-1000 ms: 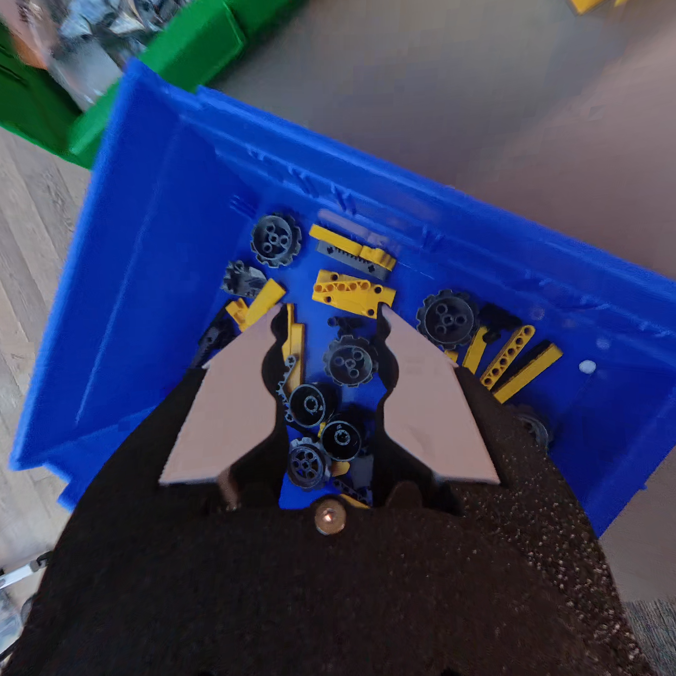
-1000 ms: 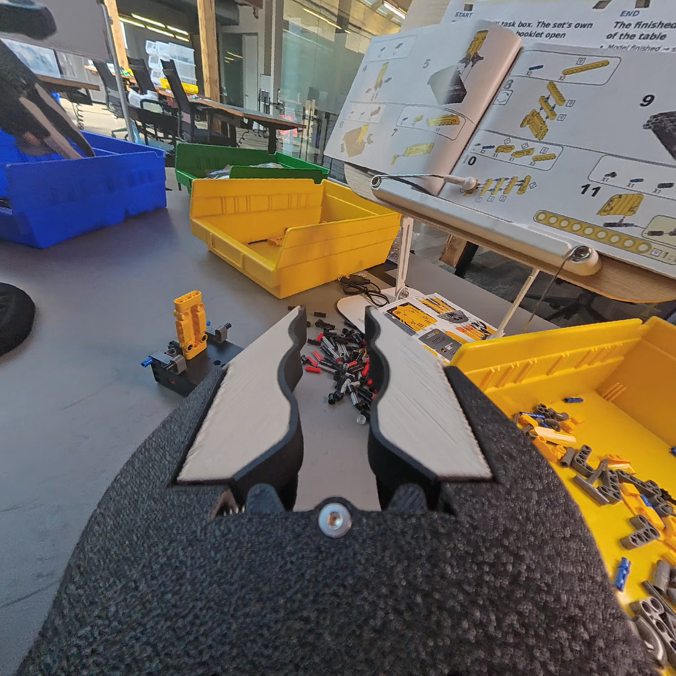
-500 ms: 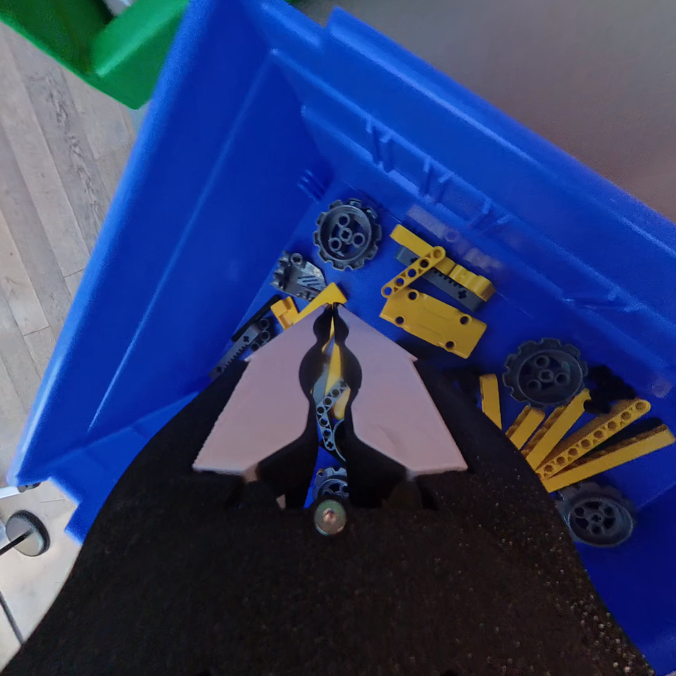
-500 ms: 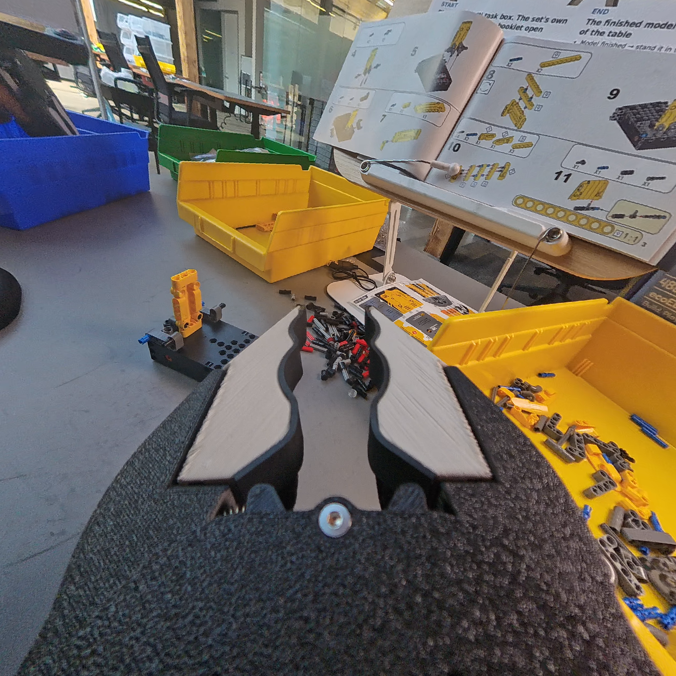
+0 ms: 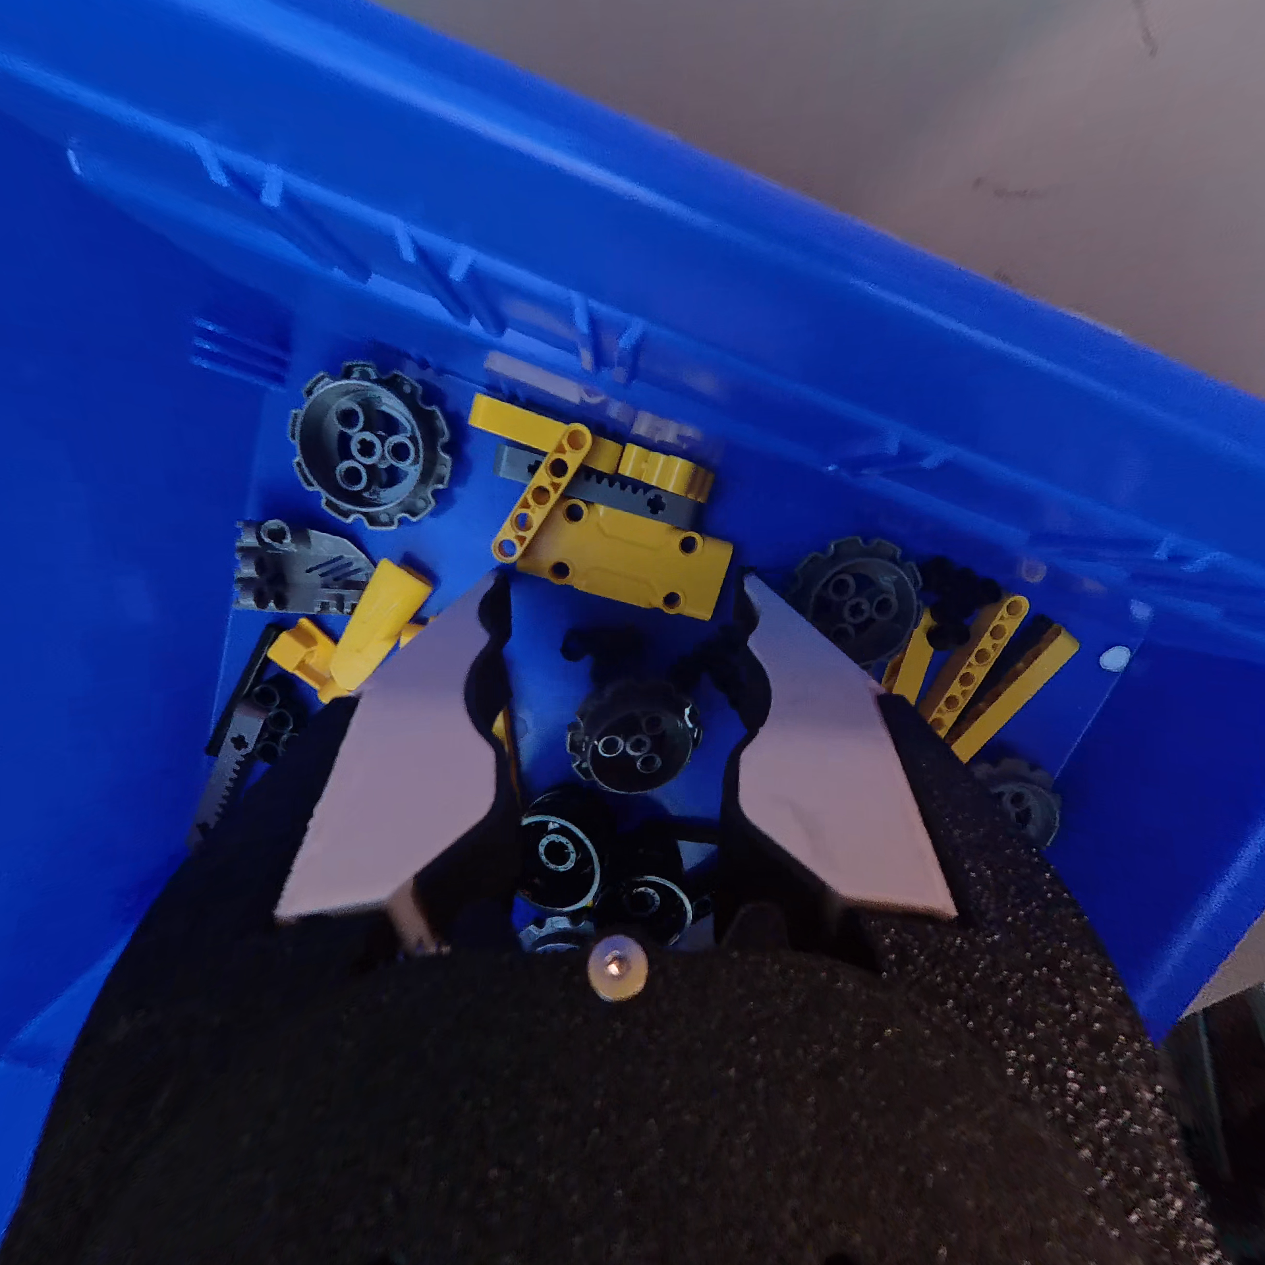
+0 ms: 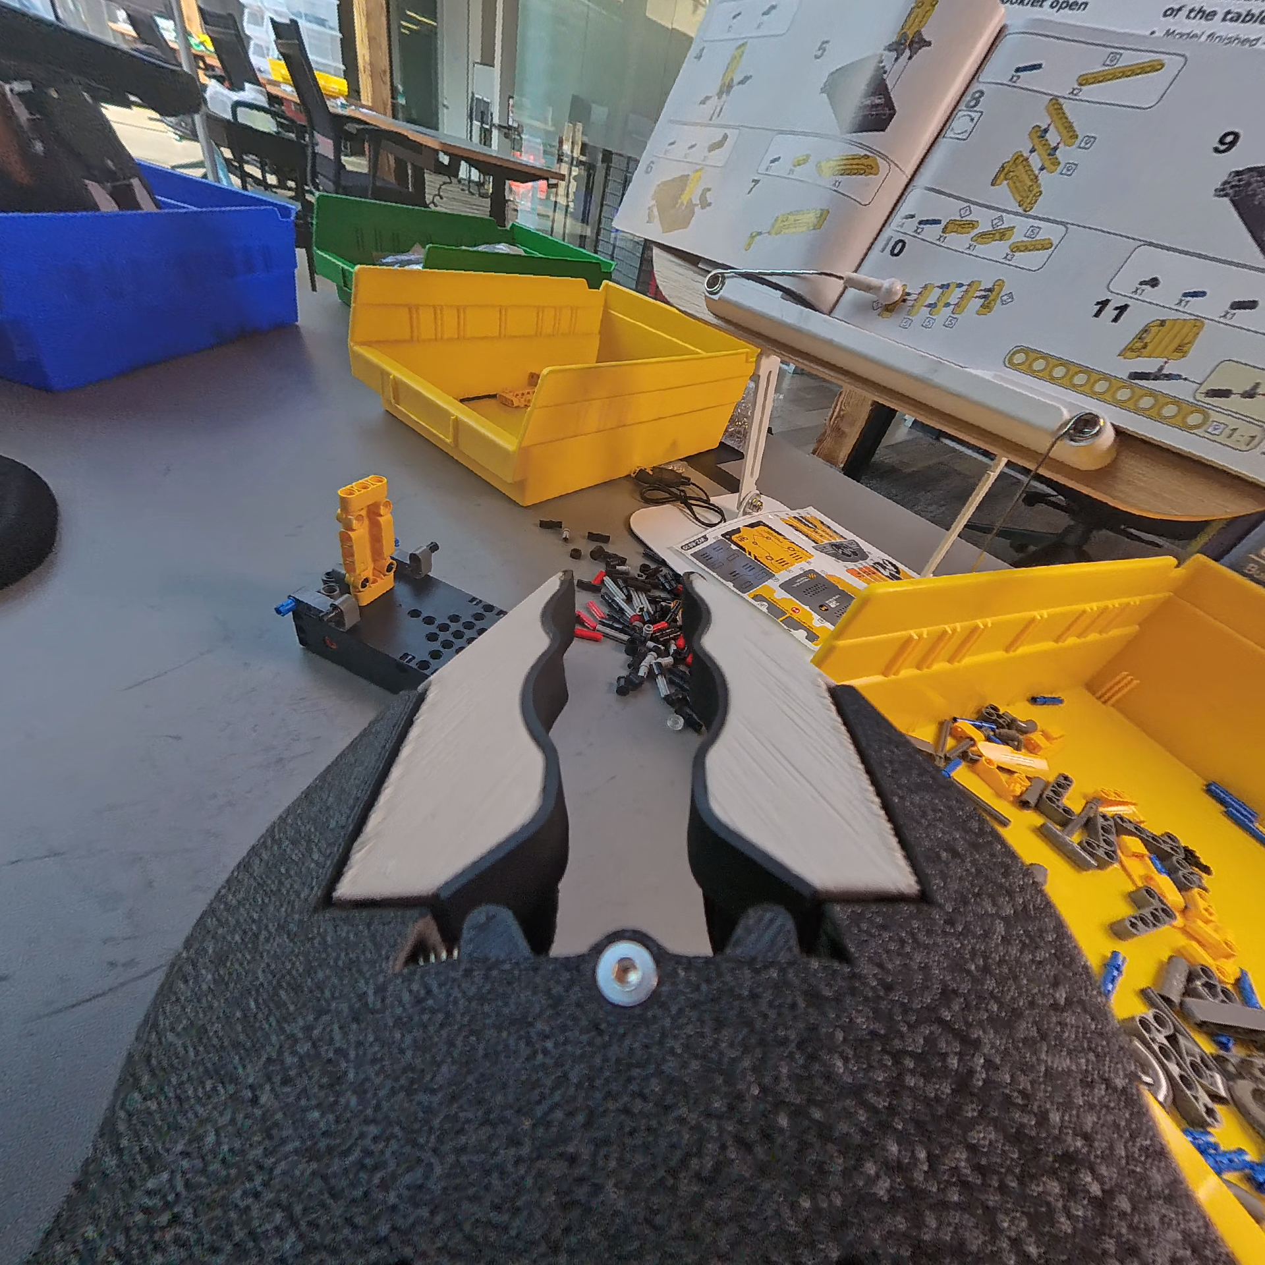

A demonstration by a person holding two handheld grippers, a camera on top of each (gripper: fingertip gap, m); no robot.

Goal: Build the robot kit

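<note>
Now left tool [image 5: 619, 609] spread wide, empty, inside blue bin [image 5: 684, 260], over dark sprocket wheel [image 5: 633, 739]: light, stiff, slick plastic; grip across toothed rim. Right tool [image 6: 624, 592] parted, empty, above surface [image 6: 171, 547] near pin pile [image 6: 636, 630].

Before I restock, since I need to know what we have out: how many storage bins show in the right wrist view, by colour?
Blue bin: 1
Green bin: 1
Yellow bins: 2, the far yellow bin and the near yellow bin
Total: 4
</note>
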